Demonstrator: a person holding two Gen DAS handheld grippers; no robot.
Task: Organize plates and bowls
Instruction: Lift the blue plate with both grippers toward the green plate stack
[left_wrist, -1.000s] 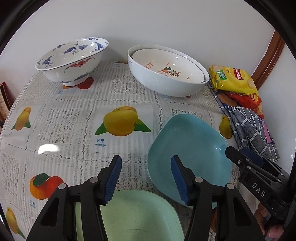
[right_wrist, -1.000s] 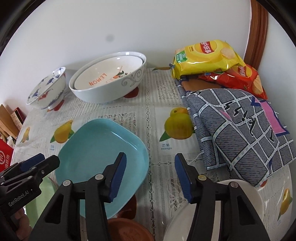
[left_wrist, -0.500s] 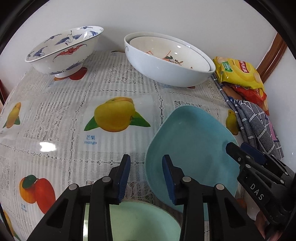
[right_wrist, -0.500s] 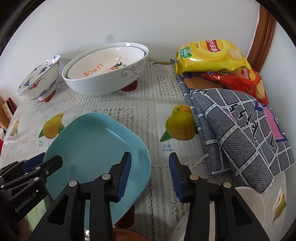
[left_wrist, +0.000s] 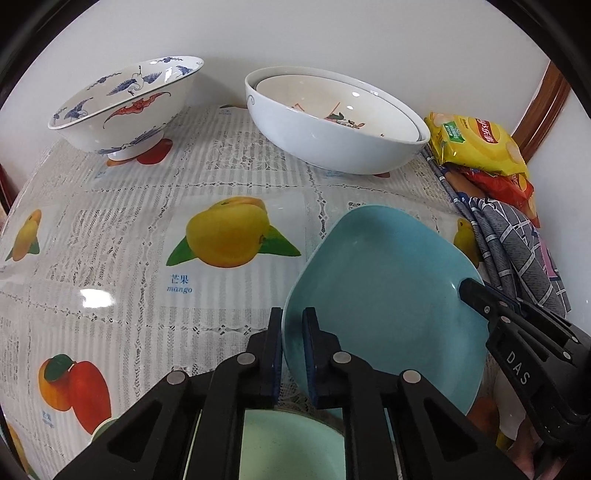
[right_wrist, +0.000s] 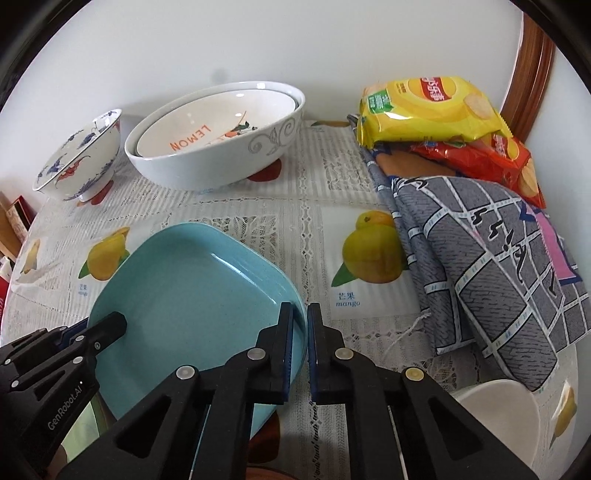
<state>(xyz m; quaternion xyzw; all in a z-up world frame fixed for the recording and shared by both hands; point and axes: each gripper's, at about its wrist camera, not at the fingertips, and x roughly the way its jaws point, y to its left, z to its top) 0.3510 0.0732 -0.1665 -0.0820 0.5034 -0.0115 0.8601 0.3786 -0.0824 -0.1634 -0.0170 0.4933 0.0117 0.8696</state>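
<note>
A light blue squarish plate (left_wrist: 384, 295) is gripped on two sides. My left gripper (left_wrist: 292, 325) is shut on its left rim. My right gripper (right_wrist: 300, 321) is shut on its right rim (right_wrist: 295, 299). The plate (right_wrist: 192, 288) sits slightly tilted, low over the table. Each gripper shows in the other's view: the right one (left_wrist: 476, 291) and the left one (right_wrist: 110, 325). Two nested white bowls (left_wrist: 332, 118) (right_wrist: 218, 136) stand at the back. A blue-and-red patterned bowl (left_wrist: 125, 107) (right_wrist: 81, 155) stands at the back left.
A pale green plate (left_wrist: 288, 443) lies under my left gripper. A white dish (right_wrist: 495, 417) and a brown dish (right_wrist: 258, 472) lie at the near edge. Chip bags (right_wrist: 424, 107) and a grey checked cloth (right_wrist: 487, 258) fill the right side. A wall runs behind the table.
Both grippers have moved forward and closed onto opposite rims of the blue plate. They were wide open a second ago.
</note>
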